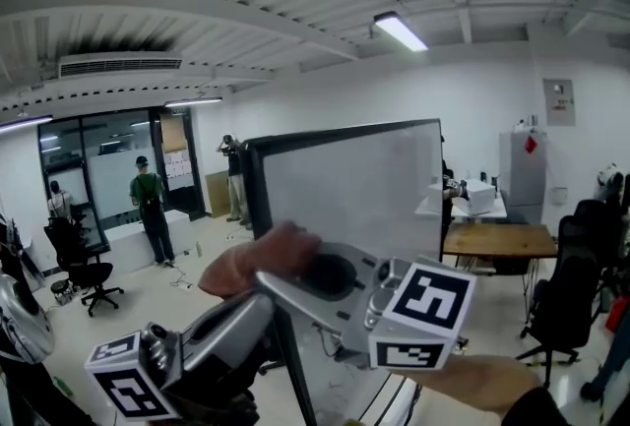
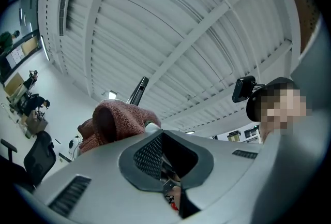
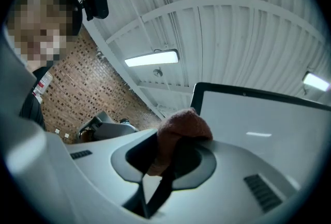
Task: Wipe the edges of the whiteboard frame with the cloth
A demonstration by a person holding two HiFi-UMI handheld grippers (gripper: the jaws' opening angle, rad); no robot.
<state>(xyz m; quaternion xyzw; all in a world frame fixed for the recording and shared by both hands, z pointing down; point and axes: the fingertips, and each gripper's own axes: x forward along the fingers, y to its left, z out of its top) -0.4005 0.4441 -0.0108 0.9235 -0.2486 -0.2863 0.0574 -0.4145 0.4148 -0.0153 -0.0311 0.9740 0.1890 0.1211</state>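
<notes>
**Right gripper** (image 3: 170,160): grey shell with a marker cube. Its jaws are pinched on a fold of the cloth, which rises out of the dark opening between them.

**Reddish-brown terry cloth** (image 3: 182,125): a bunched wad, held by one gathered fold.
- Position: in the head view it sits over the left upright of the frame, about mid-height. Whether it actually touches the frame cannot be told.
- Handling (judged): light, soft and limp. It will not slip readily on the pads, but it will fold over under pressure.
- Best hold (judged): deep in the bunch, with a padded lobe left proud to wrap over the edge.

**Left gripper** (image 2: 163,158): same make, held low and to the left.
- Jaws: they appear pressed together, with nothing between them. The meshed pad is bare.
- The cloth lies just beyond its tip, up and to the left.

**Whiteboard, pale panel** (image 1: 354,188): stands tilted on its own stand.

**Thin black frame** (image 1: 254,188): rigid and narrow. A wipe would need the cloth pressed around the edge, not flat on the panel.

**Surroundings:**
- Wooden table (image 1: 497,239), behind the board at right.
- Black office chair (image 1: 566,301), far right.
- Standing person in a green top (image 1: 148,203), well apart at left.
- Ceiling strip light (image 1: 401,30).
</notes>
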